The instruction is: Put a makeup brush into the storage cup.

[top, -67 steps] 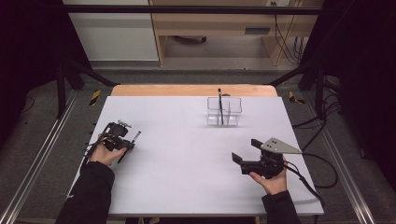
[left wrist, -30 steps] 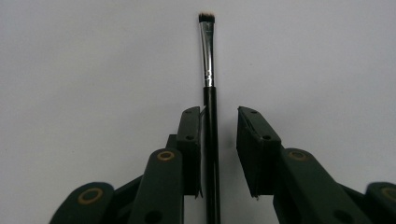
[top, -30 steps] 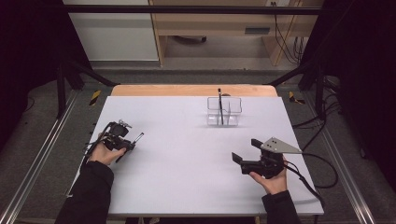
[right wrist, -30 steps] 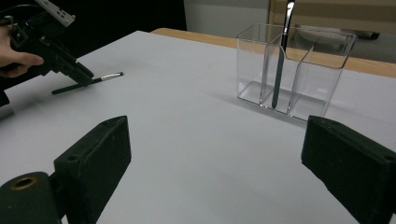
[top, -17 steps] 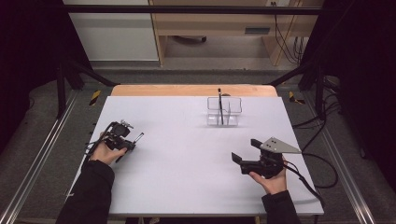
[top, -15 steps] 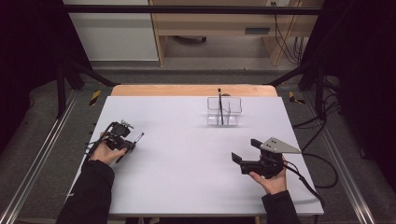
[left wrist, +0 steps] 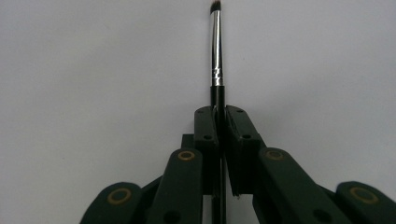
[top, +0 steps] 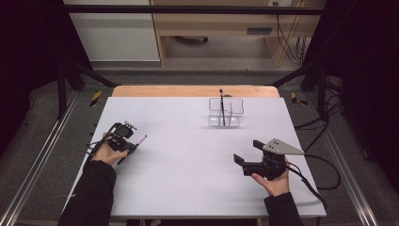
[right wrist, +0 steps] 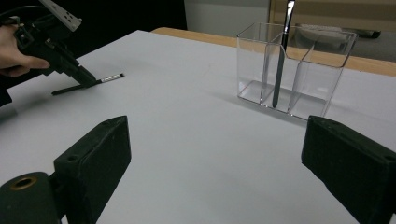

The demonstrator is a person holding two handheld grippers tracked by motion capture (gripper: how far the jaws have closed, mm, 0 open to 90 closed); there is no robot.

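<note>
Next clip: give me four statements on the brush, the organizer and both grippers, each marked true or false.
1. The left gripper is shut on a thin makeup brush. True.
2. The right gripper holds a brush. False: its fingers stand open with nothing between them.
3. The clear organizer has one brush standing in it. True.
4. The gripped brush is lifted high above the organizer. False: it lies low over the white table, far left of the organizer.

A white table (top: 197, 188) is sitting on grey floor (top: 42, 155). Wooden furniture (top: 226, 28) is standing behind, with black curtains (top: 28, 56) hanging alongside.
</note>
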